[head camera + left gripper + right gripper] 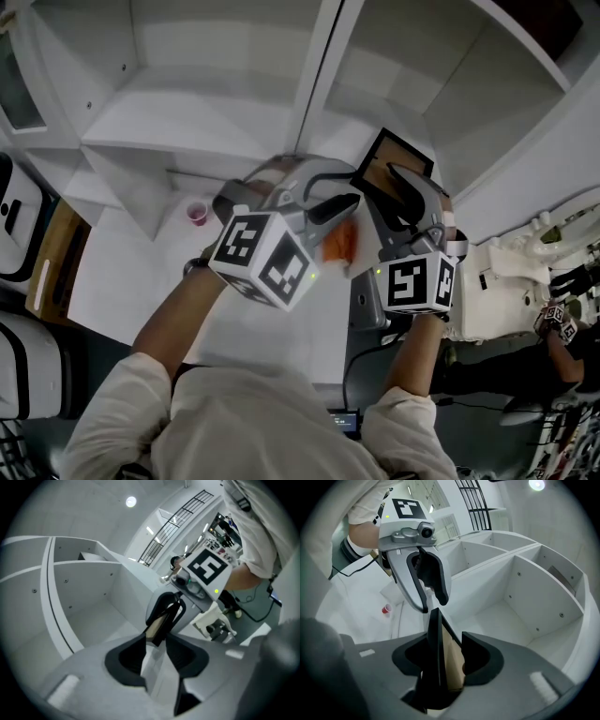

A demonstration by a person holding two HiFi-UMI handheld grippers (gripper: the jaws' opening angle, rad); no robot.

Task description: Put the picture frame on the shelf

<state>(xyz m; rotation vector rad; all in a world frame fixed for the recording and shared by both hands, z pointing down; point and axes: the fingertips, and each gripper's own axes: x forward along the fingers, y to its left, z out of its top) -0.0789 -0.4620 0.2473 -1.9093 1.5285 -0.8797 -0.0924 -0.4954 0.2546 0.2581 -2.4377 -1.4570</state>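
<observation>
In the head view, both hands reach toward the white shelf (187,112), which has open compartments. The right claw (396,192) holds the picture frame (380,169) up in the air in front of the shelf's right-hand compartments. The frame is black-edged with a brownish picture and is tilted. The left claw (342,190) sits just beside the frame's left edge, and its marker cube is nearer the camera. A small pink cup (197,214) stands on the white worktop (141,281) below the shelf, well apart from both claws.

In the left gripper view, the left claw's jaws stand wide with nothing between them. Beyond them the frame shows edge-on in the right claw, clear of the left pads.

In the right gripper view, the right claw's jaws are closed on the frame's lower edge, one pad on each face. The frame rises out of them nearly upright. The left claw hangs just past its top edge, fingers apart, with the empty shelf compartments to the right.
</observation>
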